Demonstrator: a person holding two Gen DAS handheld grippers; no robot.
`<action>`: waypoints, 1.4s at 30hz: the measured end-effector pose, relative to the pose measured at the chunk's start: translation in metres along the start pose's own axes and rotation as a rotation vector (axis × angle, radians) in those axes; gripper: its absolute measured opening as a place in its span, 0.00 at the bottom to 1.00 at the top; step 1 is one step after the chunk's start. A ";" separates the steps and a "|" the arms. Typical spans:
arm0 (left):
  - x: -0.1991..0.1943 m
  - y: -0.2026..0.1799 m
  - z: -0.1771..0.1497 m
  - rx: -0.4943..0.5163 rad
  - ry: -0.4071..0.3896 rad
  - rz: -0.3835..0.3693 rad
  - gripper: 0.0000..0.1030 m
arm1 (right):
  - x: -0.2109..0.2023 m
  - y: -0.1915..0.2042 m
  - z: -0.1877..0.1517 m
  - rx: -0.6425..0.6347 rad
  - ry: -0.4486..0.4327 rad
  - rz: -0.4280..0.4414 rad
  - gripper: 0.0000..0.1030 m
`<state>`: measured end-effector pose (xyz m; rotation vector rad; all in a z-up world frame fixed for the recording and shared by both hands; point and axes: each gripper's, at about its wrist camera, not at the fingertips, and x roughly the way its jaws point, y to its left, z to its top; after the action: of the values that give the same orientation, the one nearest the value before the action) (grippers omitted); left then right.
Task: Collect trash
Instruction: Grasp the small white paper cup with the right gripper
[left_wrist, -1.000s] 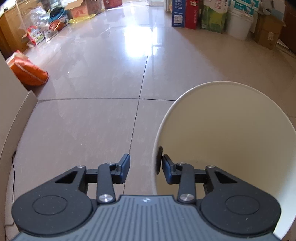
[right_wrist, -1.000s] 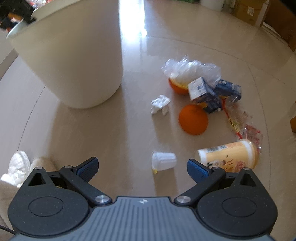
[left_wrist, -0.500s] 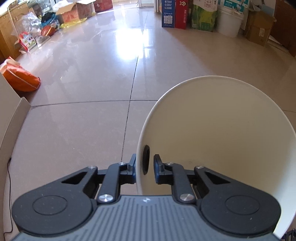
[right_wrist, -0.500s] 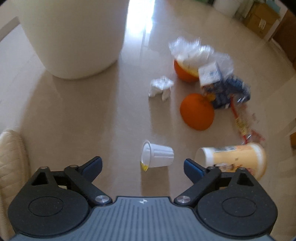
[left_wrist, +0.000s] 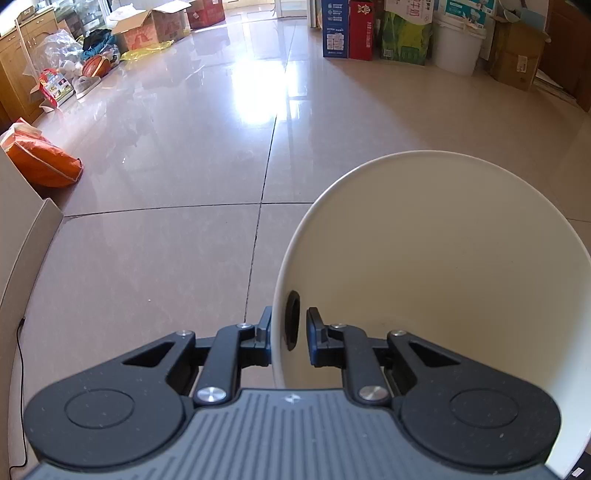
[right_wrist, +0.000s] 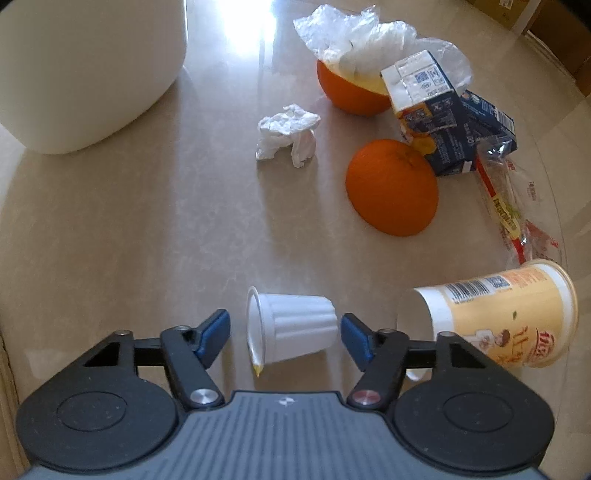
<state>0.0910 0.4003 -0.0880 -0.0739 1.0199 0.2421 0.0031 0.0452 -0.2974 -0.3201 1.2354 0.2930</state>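
The small white ribbed cup (right_wrist: 291, 326) lies on its side on the floor between the blue pads of the right gripper (right_wrist: 285, 336), whose jaws have just been closing but do not yet touch it. Its near side is cut off by the gripper body, as is the yellow tub (right_wrist: 495, 317) just right. The left gripper (left_wrist: 286, 332) is clamped on the wall of the cream bin (left_wrist: 424, 266), whose base is hidden.

A barcode marks the yellow cup (right_wrist: 498, 317); its lettering is unreadable.
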 end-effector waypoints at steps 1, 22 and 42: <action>0.000 0.000 -0.001 0.001 -0.003 0.000 0.15 | 0.000 0.000 0.001 -0.002 0.004 0.004 0.63; 0.001 -0.001 0.000 -0.011 -0.002 0.003 0.14 | -0.047 -0.014 0.017 -0.081 -0.025 0.075 0.75; 0.004 0.013 0.000 -0.053 0.011 -0.018 0.14 | -0.009 0.017 0.022 0.114 0.083 0.185 0.69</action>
<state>0.0899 0.4134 -0.0910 -0.1320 1.0235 0.2525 0.0129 0.0691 -0.2838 -0.1206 1.3611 0.3697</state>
